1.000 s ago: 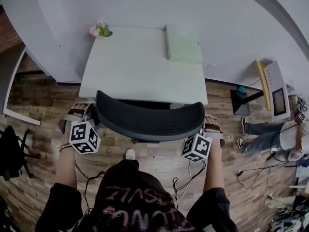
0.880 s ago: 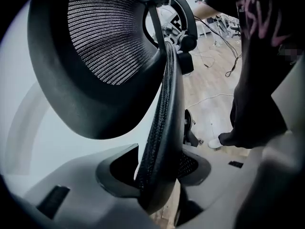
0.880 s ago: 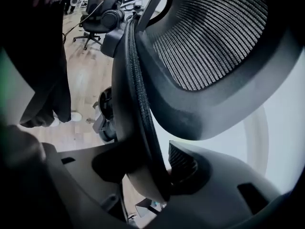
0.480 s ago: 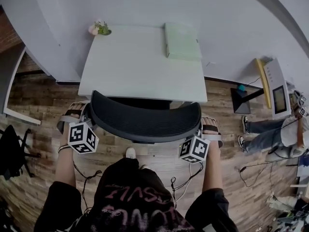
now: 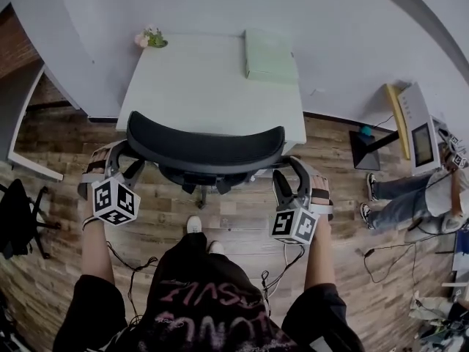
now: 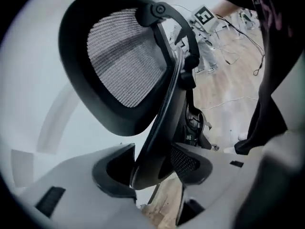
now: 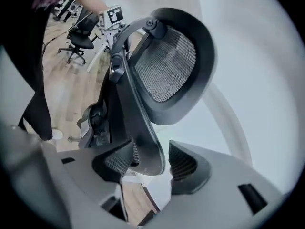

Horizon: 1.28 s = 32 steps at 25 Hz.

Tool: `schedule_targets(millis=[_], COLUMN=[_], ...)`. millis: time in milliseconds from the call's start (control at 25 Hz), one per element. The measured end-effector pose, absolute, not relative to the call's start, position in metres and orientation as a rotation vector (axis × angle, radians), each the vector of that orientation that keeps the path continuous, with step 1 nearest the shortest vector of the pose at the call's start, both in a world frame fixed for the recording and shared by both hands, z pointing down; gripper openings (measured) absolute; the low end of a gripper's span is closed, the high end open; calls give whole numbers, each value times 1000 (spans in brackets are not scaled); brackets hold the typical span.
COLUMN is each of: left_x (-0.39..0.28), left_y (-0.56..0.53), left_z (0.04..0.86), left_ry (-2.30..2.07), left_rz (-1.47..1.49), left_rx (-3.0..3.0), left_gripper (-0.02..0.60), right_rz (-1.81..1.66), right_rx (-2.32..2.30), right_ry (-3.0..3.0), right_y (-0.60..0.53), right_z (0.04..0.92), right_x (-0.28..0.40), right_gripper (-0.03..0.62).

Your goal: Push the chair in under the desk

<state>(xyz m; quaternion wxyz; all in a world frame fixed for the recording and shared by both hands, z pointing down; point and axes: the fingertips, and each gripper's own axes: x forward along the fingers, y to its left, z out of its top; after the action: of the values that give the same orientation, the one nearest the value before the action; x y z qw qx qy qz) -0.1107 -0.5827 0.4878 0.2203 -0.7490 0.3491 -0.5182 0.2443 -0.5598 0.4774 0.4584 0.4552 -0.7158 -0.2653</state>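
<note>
A: Where are the hands?
B: Both arms reach forward, flanking the chair (image 5: 205, 151), which is tucked against the desk (image 5: 205, 86).
A: And the tongs?
B: The left gripper (image 6: 152, 166) has just been opening and the right gripper (image 7: 150, 163) is spread. Each straddles the backrest edge, unclamped.

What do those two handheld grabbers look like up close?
The left gripper and right gripper are grey shells with dark ribbed pads, each carrying a white cube printed with black square markers. Thin cables trail back from them. The person wears black sleeves.
</note>
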Motion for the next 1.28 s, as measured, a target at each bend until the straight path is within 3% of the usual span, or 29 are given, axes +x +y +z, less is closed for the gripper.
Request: schedule_targets(millis=[120,240,440,720,960,1280], left_x=[-105,-100,-92,-93,-113,-142], left_y=[-561,-536,-503,-477,-448,-391], left_z=[473,463,443,382,350,334], left_ry=[1063,1153,1350,1638,1741,1797], left_rz=[-1359,-1293,-1115,-580,-288,-153], left_rx=[-2113,-2148,-2225,-2433,-2436,-2400], left_gripper=[235,234,234,229,193,106], right_rz=[-647,-647,-591,-393,-318,-276], right_rx=[1228,1313,1368,1539,1672,1778], right_ry=[-1823,-1879,-1976,-2209,-2287,-2309], right_y=[-542,-522,-497,-477,-453,-397], right_z=[467,460,456,426,408,390], right_x=[255,263,260,247,225,193], right_gripper=[235,191,186,165,108,50])
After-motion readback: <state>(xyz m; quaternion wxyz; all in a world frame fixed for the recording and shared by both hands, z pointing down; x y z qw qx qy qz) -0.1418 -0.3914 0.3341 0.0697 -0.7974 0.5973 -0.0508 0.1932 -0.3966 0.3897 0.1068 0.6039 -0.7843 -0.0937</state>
